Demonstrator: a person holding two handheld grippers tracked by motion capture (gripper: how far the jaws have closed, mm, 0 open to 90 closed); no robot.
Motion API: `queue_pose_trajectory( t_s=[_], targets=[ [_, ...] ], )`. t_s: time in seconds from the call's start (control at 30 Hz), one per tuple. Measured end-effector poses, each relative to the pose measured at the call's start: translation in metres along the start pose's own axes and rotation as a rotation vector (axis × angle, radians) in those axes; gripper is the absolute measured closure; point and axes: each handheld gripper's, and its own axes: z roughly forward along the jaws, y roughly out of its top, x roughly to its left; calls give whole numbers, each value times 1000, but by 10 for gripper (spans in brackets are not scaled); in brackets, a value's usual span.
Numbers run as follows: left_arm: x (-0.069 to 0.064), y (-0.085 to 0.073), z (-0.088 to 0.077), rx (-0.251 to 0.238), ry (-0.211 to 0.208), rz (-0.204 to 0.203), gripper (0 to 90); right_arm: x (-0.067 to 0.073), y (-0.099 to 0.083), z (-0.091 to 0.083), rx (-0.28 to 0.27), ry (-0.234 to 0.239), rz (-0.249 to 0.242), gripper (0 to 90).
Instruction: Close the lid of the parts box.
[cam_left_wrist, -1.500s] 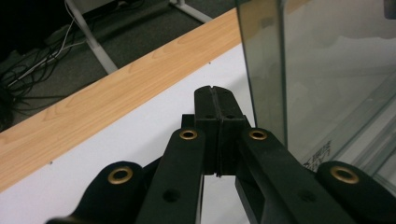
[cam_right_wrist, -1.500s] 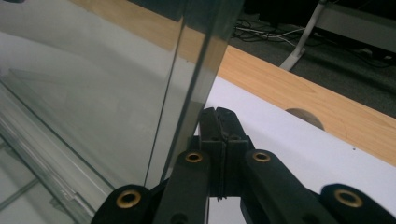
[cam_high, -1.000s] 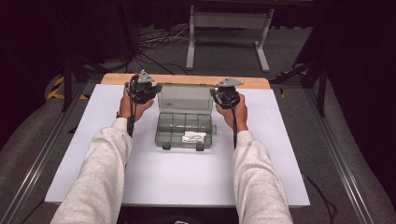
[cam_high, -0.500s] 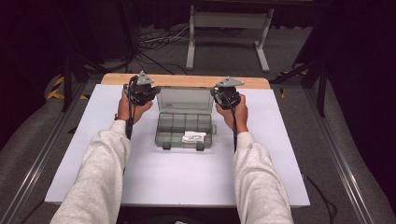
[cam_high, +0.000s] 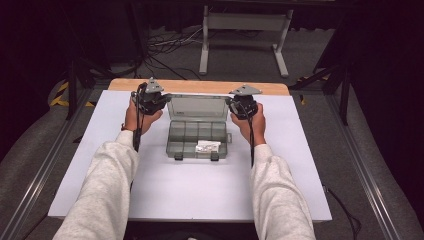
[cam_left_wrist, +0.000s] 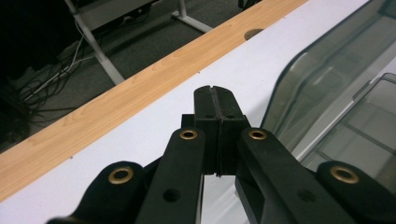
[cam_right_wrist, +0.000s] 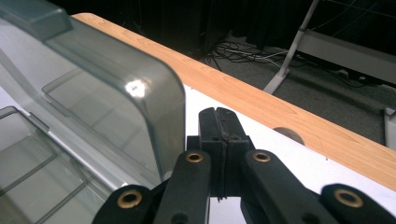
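A clear plastic box (cam_high: 196, 138) sits open at the middle of the white table (cam_high: 100, 165), lid raised toward twelve o'clock. The left gripper (cam_high: 150, 101) at ten o'clock and right gripper (cam_high: 244, 104) at two o'clock flank the lid, jaws clenched on nothing

Overhead light falls evenly on the white table (cam_high: 150, 185) while the surroundings stay near black, a bright glare spot sits on the box lid (cam_right_wrist: 135, 86) left of the right gripper (cam_right_wrist: 218, 114), and near jaw arms blur softly.
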Motion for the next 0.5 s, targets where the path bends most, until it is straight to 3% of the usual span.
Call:
queue_pose_trajectory(
  t_s=[0.1,0.33,0.5],
  targets=[
    [-1,-4,-2,-11,-29,5,900,2,-2,-3,-2,-3,0,900],
    [-7,-12,-6,-39,-47,1,900,8,-9,-11,-16,4,6,900],
    [-13,-19,-9,-68,-22,-23,899,13,-13,-14,-23,-14,16,900]
  ],
)
